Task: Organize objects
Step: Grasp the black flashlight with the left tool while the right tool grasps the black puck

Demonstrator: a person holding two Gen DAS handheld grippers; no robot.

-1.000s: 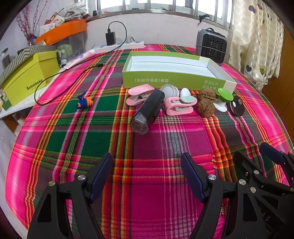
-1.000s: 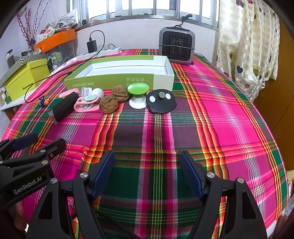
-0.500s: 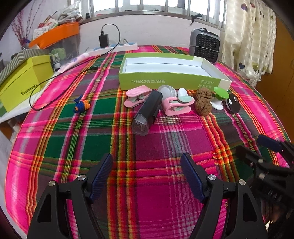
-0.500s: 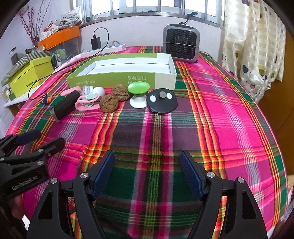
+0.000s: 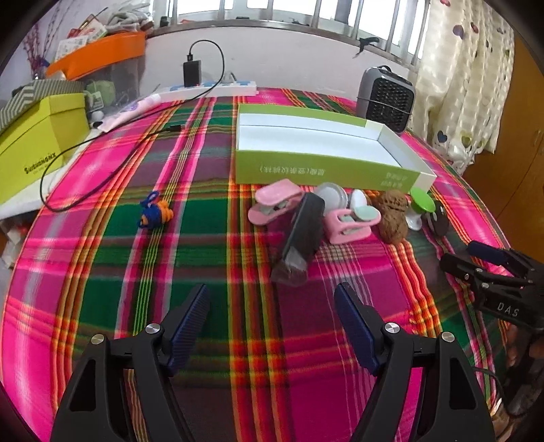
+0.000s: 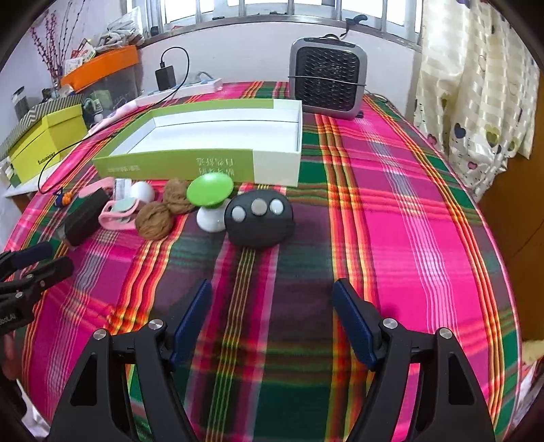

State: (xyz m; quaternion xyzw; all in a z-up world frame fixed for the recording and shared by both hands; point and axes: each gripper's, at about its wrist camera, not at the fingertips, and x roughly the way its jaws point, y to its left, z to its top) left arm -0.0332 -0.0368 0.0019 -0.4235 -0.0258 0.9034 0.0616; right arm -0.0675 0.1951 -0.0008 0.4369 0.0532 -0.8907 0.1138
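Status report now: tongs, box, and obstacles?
Left tongs open, right tongs open, both empty. Box empty; items lined up before it. Path ahead unobstructed.

1. Daylight enters from the barred window (image 5: 299, 13) at the back; panes blown out to white.
2. Scene evenly bright, colours saturated on the plaid tablecloth (image 6: 391, 210).
3. Shadows soft: a faint one under the black round device (image 6: 260, 222).
4. Strong fisheye bending, dark vignette in all corners.
5. Left wrist view slightly smeared near the black case (image 5: 302, 234); the right wrist view is sharper.
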